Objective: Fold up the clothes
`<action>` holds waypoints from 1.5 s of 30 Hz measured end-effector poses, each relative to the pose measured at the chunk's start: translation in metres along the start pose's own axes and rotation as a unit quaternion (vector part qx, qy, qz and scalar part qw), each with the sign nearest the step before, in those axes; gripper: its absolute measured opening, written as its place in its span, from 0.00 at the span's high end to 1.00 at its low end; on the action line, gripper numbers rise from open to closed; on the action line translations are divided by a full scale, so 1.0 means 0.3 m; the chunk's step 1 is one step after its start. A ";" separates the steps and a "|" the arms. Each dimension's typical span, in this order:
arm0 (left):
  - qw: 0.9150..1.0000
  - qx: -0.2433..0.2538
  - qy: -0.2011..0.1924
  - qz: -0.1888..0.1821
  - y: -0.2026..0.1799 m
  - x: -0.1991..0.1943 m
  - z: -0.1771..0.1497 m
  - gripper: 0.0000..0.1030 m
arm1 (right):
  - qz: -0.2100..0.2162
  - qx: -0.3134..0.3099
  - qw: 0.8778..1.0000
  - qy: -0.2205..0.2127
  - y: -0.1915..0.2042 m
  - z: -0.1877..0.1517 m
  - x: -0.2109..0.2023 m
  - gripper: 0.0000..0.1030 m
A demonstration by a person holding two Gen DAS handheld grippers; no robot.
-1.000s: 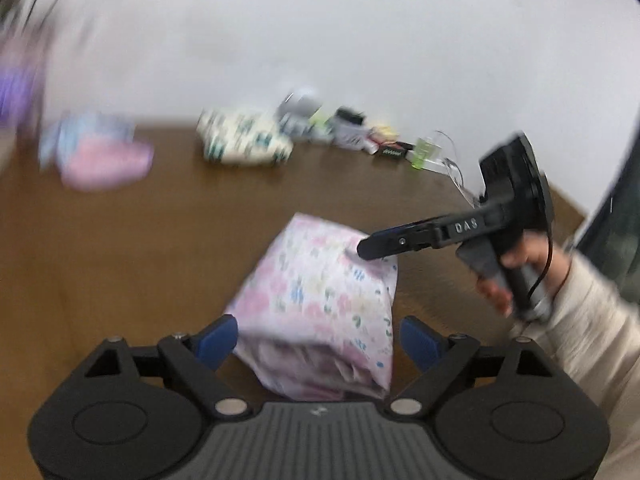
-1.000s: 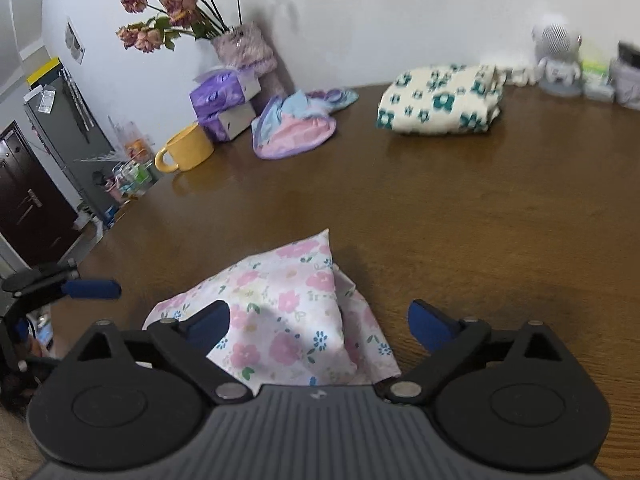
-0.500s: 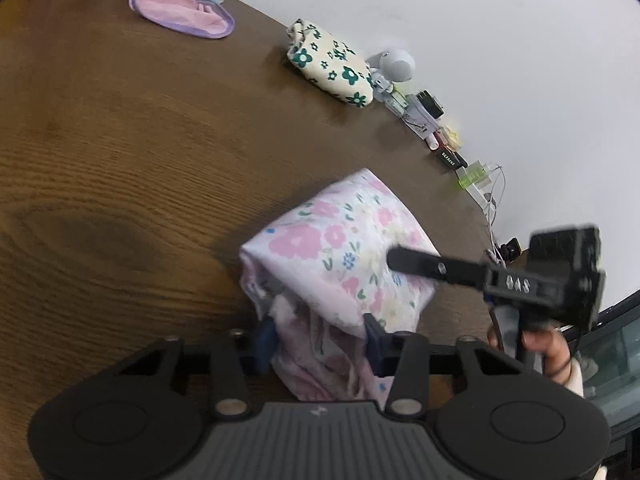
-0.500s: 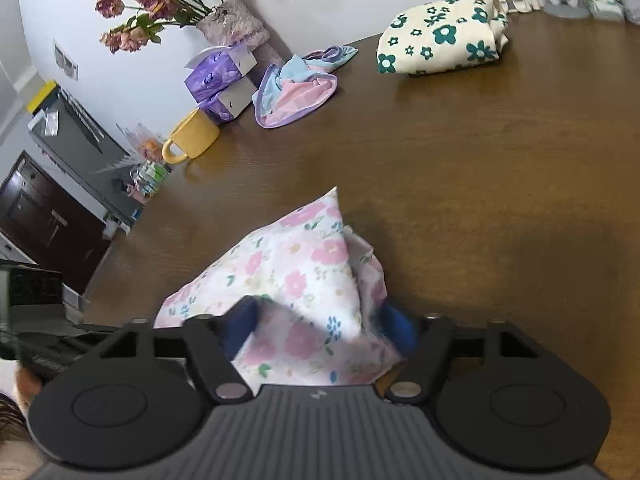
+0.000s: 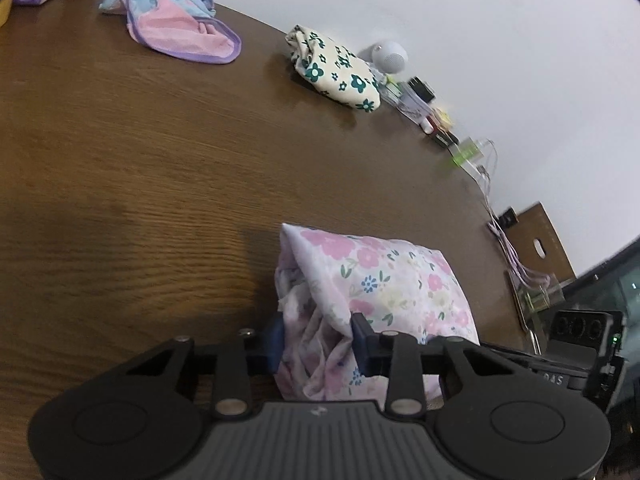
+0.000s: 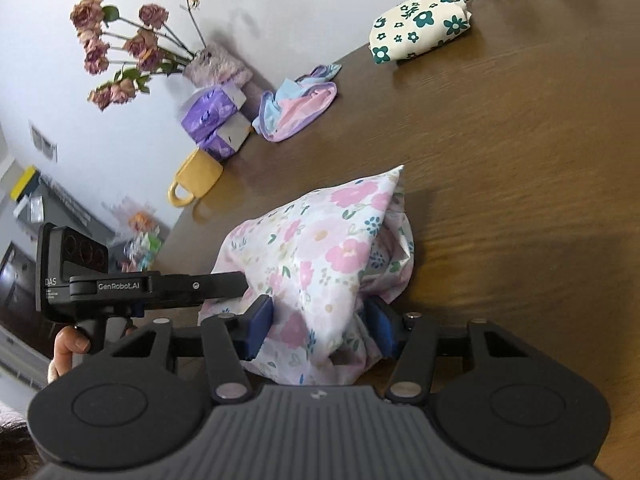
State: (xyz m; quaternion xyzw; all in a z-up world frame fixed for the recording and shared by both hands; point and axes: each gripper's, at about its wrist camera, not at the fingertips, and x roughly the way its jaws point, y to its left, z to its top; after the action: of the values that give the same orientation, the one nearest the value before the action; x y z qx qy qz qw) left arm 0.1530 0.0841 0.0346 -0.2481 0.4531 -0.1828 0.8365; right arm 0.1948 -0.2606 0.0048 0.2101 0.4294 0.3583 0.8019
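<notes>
A folded pink floral garment lies near the front edge of the brown wooden table. My left gripper is shut on one end of it, with bunched cloth squeezed between the blue pads. From the opposite side my right gripper is shut on the same floral garment. The left gripper's body shows in the right wrist view, held by a hand. The right gripper's body shows at the right edge of the left wrist view.
A folded cream cloth with green flowers and a crumpled pink, blue and purple garment lie at the back of the table. A yellow mug, purple tissue packs and a vase of dried roses stand by the wall. Small gadgets and cables line the far edge.
Both grippers went from open on either side of the floral garment to shut on its ends. The views have tilted and the garment now stands higher and bunched between them.
</notes>
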 end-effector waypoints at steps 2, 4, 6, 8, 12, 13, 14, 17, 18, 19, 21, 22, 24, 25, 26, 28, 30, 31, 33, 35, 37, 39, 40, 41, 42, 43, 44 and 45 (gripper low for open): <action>1.000 0.017 0.007 -0.005 0.016 -0.020 0.016 0.69 | -0.003 0.007 1.000 -0.012 0.018 -0.016 0.016 0.48; 1.000 0.023 0.006 -0.011 0.024 -0.023 0.030 0.69 | -0.014 0.016 0.999 -0.024 0.037 -0.025 0.031 0.48; 1.000 0.025 0.003 -0.016 0.029 -0.019 0.044 0.69 | -0.025 0.030 0.999 -0.037 0.054 -0.034 0.045 0.48; 0.999 0.028 0.000 -0.022 0.033 -0.016 0.057 0.69 | -0.038 0.038 0.997 -0.051 0.068 -0.049 0.052 0.48; 0.999 0.022 -0.005 -0.024 0.035 0.020 0.095 0.70 | -0.057 0.052 0.994 -0.078 0.078 -0.064 0.057 0.48; 0.999 0.021 -0.006 -0.023 0.035 0.027 0.100 0.70 | -0.059 0.053 0.994 -0.081 0.075 -0.060 0.060 0.48; 1.000 0.016 -0.009 -0.023 0.038 0.027 0.099 0.70 | -0.059 0.054 0.993 -0.083 0.069 -0.055 0.063 0.48; 0.999 -0.003 -0.032 -0.016 0.054 -0.002 0.083 0.57 | -0.055 0.056 0.993 -0.084 0.053 -0.039 0.062 0.44; 0.999 -0.007 -0.046 -0.008 0.059 -0.021 0.074 0.55 | -0.052 0.056 0.994 -0.082 0.047 -0.033 0.059 0.37; 0.998 -0.006 -0.061 0.002 0.060 -0.042 0.063 0.55 | -0.050 0.056 0.994 -0.080 0.041 -0.027 0.055 0.33; 0.997 -0.002 -0.074 0.013 0.051 -0.070 0.042 0.55 | -0.046 0.050 0.995 -0.079 0.035 -0.019 0.042 0.28; 0.997 -0.001 -0.079 0.017 0.045 -0.082 0.032 0.54 | -0.045 0.047 0.995 -0.080 0.033 -0.016 0.034 0.28; 0.996 0.002 -0.085 0.022 0.031 -0.097 0.013 0.54 | -0.041 0.040 0.995 -0.080 0.028 -0.009 0.019 0.26; 0.996 0.002 -0.083 0.019 0.023 -0.091 0.006 0.55 | -0.040 0.037 0.995 -0.080 0.025 -0.006 0.012 0.26; 0.997 0.003 -0.079 0.016 0.015 -0.084 0.001 0.56 | -0.038 0.034 0.995 -0.081 0.023 -0.003 0.004 0.26; 0.997 0.004 -0.072 0.015 0.005 -0.062 -0.002 0.57 | -0.035 0.027 0.996 -0.081 0.018 0.004 -0.011 0.26; 0.998 0.001 -0.068 0.010 0.004 -0.044 -0.001 0.59 | -0.034 0.022 0.996 -0.077 0.018 0.004 -0.002 0.29; 0.998 -0.003 -0.067 0.005 0.010 -0.036 0.001 0.60 | -0.033 0.023 0.997 -0.072 0.016 0.003 0.008 0.31; 0.998 -0.012 -0.064 -0.005 0.020 -0.020 0.006 0.67 | -0.031 0.029 0.997 -0.063 0.008 0.001 0.027 0.42; 0.998 -0.022 -0.063 -0.014 0.032 -0.006 0.007 0.68 | -0.022 0.043 0.997 -0.059 -0.009 0.000 0.040 0.48; 0.997 -0.036 -0.062 -0.027 0.047 0.008 0.006 0.70 | -0.012 0.054 0.997 -0.058 -0.023 -0.002 0.046 0.51; 0.996 -0.049 -0.058 -0.043 0.060 0.022 0.005 0.74 | -0.001 0.063 0.996 -0.057 -0.035 0.000 0.051 0.53; 0.996 -0.050 -0.056 -0.049 0.061 0.027 0.003 0.75 | 0.004 0.069 0.996 -0.056 -0.043 0.002 0.054 0.54; 0.996 -0.048 -0.054 -0.054 0.059 0.032 0.002 0.77 | 0.009 0.074 0.996 -0.055 -0.049 0.002 0.057 0.56; 0.996 -0.043 -0.053 -0.056 0.052 0.035 -0.001 0.79 | 0.014 0.079 0.995 -0.054 -0.056 0.003 0.060 0.59; 0.996 -0.036 -0.052 -0.057 0.043 0.038 -0.004 0.81 | 0.017 0.082 0.995 -0.052 -0.060 0.003 0.064 0.61; 0.997 -0.031 -0.051 -0.058 0.037 0.041 -0.008 0.81 | 0.019 0.083 0.995 -0.050 -0.062 0.003 0.069 0.64; 0.997 -0.031 -0.049 -0.058 0.036 0.047 -0.012 0.81 | 0.019 0.081 0.995 -0.048 -0.060 0.002 0.073 0.68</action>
State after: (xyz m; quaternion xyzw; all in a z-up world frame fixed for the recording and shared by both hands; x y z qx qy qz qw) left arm 0.1582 0.0845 0.0174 -0.3081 0.4015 -0.2044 0.8379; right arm 0.2106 -0.2558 -0.0182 0.2995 0.4137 0.3275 0.7949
